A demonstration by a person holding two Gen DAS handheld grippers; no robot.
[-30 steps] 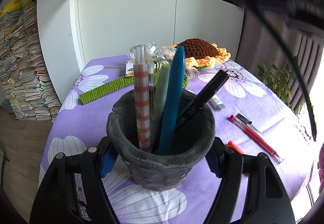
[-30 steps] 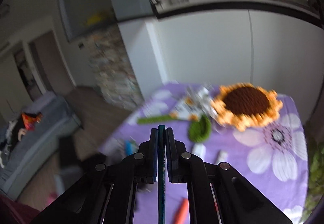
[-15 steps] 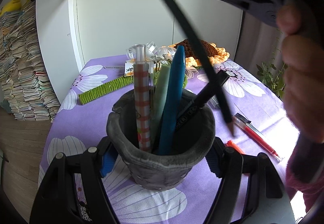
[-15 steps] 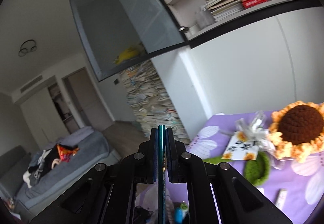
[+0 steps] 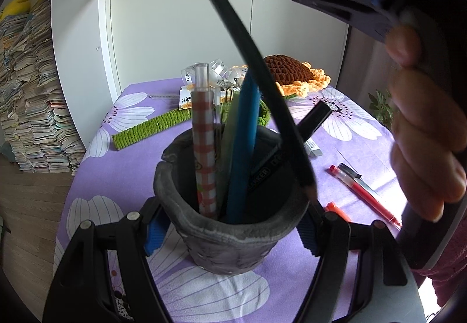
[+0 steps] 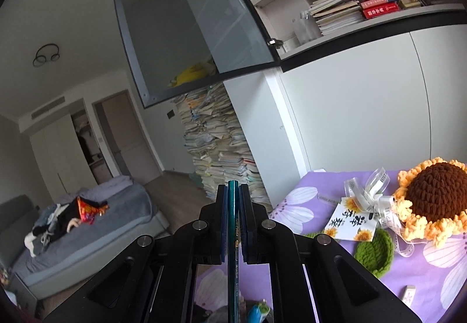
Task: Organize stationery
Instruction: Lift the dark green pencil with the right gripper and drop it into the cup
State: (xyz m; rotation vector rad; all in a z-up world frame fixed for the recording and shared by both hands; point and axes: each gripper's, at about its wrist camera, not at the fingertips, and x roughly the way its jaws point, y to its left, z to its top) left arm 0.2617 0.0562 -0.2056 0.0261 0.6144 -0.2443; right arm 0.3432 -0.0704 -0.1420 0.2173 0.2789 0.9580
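My left gripper (image 5: 230, 223) is shut on a grey felt pen holder (image 5: 233, 238) that stands on the purple flowered tablecloth (image 5: 96, 177). The holder has a checked pen (image 5: 204, 147), a blue pen (image 5: 243, 147), a pale green pen and a black marker (image 5: 294, 142) in it. My right gripper (image 6: 233, 197) is shut on a dark green pencil (image 6: 233, 241). In the left wrist view that pencil (image 5: 262, 83) slants down from the top, its tip just above the holder's right rim. A red pen (image 5: 362, 191) lies on the cloth to the right.
A crocheted sunflower (image 5: 292, 74), a ribbon with a card (image 6: 350, 215), a green crocheted strip (image 5: 151, 127), a white eraser (image 5: 313, 147) and an orange item (image 5: 338, 210) lie on the table. Stacks of books (image 5: 29, 107) stand left, beyond the table edge.
My right gripper has brought the pencil in from the right and lowered it; its tip now hangs over the holder's rim. The left gripper and the holder have not moved.
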